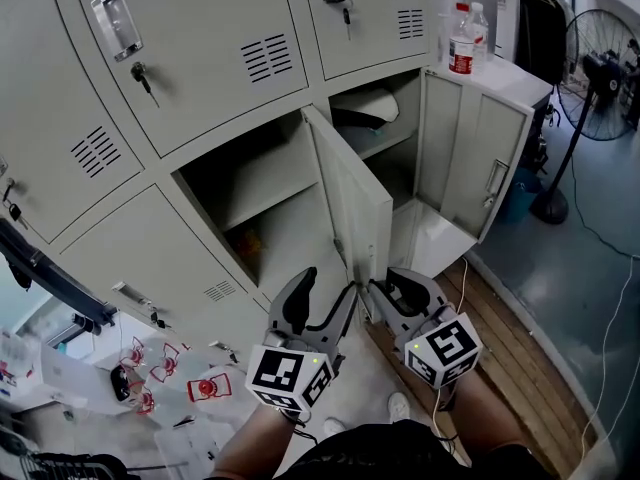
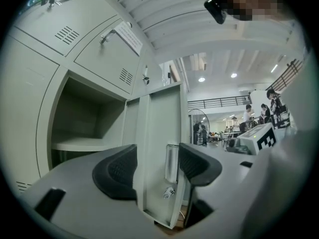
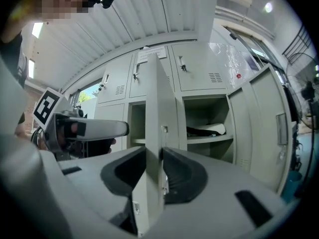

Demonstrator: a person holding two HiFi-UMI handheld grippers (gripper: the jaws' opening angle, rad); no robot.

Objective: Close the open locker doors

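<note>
Right gripper: clamped on the free edge of the middle locker door, one pad flat against each face. Left gripper: gaped wide around that same edge, with the door's handle and a small lock between the jaws; gave no sign of a squeeze, with the outer finger well off the panel in the head view. Sat side by side there, marker cubes turned toward the person.

Jutted edge-on toward the person, that door, nowhere near shut. To its left, an open compartment with one bare shelf. To its right, another open compartment, with a pale and dark bundle laid on its shelf. Farther right, a second door, swung wide open. Beyond, bottles on a white top and a standing fan on the floor.
</note>
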